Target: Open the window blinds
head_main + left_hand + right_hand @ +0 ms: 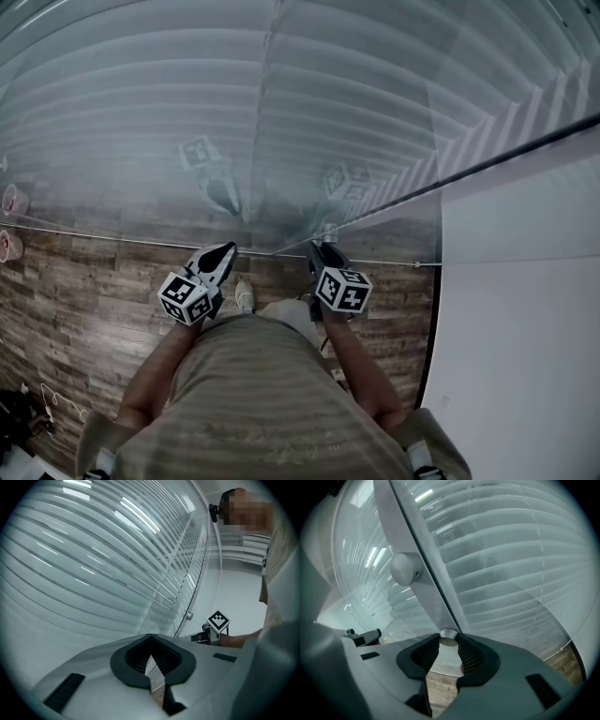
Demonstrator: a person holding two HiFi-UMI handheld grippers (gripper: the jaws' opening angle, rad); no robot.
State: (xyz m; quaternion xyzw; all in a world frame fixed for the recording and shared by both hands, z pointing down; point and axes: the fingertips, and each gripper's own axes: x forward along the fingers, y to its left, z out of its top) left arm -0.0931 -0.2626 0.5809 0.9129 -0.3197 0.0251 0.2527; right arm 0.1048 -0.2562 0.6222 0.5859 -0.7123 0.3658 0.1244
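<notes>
- Silvery knob (449,637) sits between the tips of the right hand-held gripper (449,642); the ribbed pads press on it from both sides, so this gripper is clenched on the knob.
- The knob is on the grey frame (408,531) that runs up between two panes of glass (375,141).
- An upper knob (405,569) sits further up the same frame, apart from the jaws.
- The blinds (511,550) hang behind the glass on both sides of the frame. Their pale slats lie level, with thin cords running down across them.
- The left hand-held gripper (151,641) is held up near the glass. Its jaws are pressed together with nothing between them.
- In the head view both grippers point at the glass, side by side above the wood floor (75,300).
</notes>
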